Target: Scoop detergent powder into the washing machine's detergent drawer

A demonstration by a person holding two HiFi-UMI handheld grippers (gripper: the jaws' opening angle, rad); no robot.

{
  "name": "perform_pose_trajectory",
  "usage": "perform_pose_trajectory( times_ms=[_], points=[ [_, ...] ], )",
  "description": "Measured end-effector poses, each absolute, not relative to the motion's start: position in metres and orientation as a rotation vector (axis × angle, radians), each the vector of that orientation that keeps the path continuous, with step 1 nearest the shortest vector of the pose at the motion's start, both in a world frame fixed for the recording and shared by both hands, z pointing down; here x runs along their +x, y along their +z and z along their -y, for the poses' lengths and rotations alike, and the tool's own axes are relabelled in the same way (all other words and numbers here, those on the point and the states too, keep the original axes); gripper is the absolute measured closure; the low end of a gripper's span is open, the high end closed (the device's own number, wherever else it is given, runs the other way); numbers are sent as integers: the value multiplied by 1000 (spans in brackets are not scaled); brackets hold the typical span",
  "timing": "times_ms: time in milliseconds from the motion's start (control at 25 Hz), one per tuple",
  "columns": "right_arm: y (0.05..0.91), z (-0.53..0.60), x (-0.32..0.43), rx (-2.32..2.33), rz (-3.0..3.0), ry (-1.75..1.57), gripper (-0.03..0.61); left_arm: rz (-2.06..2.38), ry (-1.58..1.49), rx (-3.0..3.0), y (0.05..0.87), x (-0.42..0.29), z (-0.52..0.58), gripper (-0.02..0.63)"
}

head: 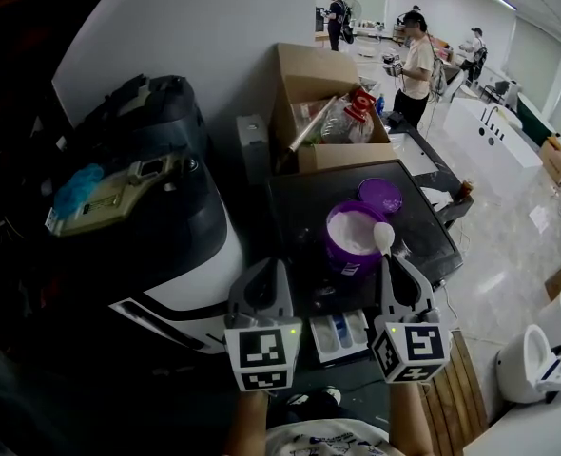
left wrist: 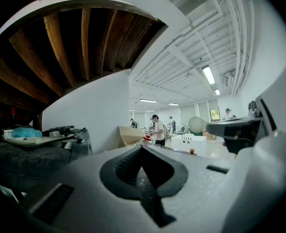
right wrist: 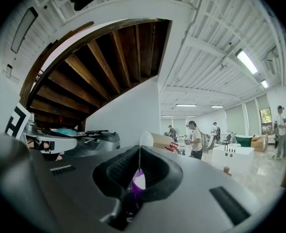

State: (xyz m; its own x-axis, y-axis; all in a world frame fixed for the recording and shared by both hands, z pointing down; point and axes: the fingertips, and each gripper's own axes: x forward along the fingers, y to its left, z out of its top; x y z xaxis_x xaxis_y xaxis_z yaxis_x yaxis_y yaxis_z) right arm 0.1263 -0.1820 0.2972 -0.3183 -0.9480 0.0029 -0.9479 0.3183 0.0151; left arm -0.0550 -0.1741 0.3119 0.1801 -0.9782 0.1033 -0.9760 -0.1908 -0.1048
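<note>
- Nearest the head camera are the two marker cubes; ahead of them, the left gripper [head: 264, 272] has its jaws pressed together on nothing, with a few pale specks on its ribbed dark pads.
- Right gripper [head: 391, 262]: its jaws pinch the thin handle of a spoon [head: 383, 238], which looks purple and edge-on in that gripper's own view. The rounded white bowl [right wrist: 146, 139] stands up beyond the jaw tips.
- Tub [head: 341, 263]: round, glossy purple plastic and open. It holds white, matte detergent powder [head: 352, 230], and its flat purple lid [head: 379, 195] lies at 1 o'clock from it.
- Both tub and lid sit on the dark, smooth top of the washing machine [head: 423, 228]. A brown cardboard box [head: 309, 74] stands at 12 o'clock behind them.
- Detergent drawer [head: 342, 333]: pulled out at 6 o'clock from the tub, between the grippers. It is white, hard plastic, split into compartments, with a blue part.
- Progress, as I judge it: the lid is off, the drawer is open and the spoon is in hand, at the tub's 3 o'clock edge.
- Whether the bowl is loaded, or any powder is in the drawer, I cannot tell; carrying it to 6 o'clock and tipping it in remain.
</note>
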Motion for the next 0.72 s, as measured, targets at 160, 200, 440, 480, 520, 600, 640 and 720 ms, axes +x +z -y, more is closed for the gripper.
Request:
perform_pose_trajectory(
  times_ms=[160,200,440,480,520,600,640,720],
  points=[
    [295,182,128,1834,2543,-26,558,-1988,-229,-2405,312,-53,174,612],
    [295,183,129,1835,2542,-26,558,-1988,-230,-2405,313,-53,174,612],
    [299,182,133,1846,2534,-8,558,-1987,-235,-2405,313,-53,173,612],
    [299,182,133,1847,2533,-3,558,-1987,-234,-2406,313,-53,173,612],
    [300,182,134,1847,2532,0,558,-1986,-234,-2406,313,-53,173,612],
    [301,182,134,1846,2532,2,558,-1985,-237,-2406,313,-53,173,612],
    [301,182,134,1844,2533,0,558,-1985,-239,-2406,314,-53,173,612],
    [301,182,133,1840,2537,-3,558,-1987,-243,-2406,316,-53,173,612]
  ],
)
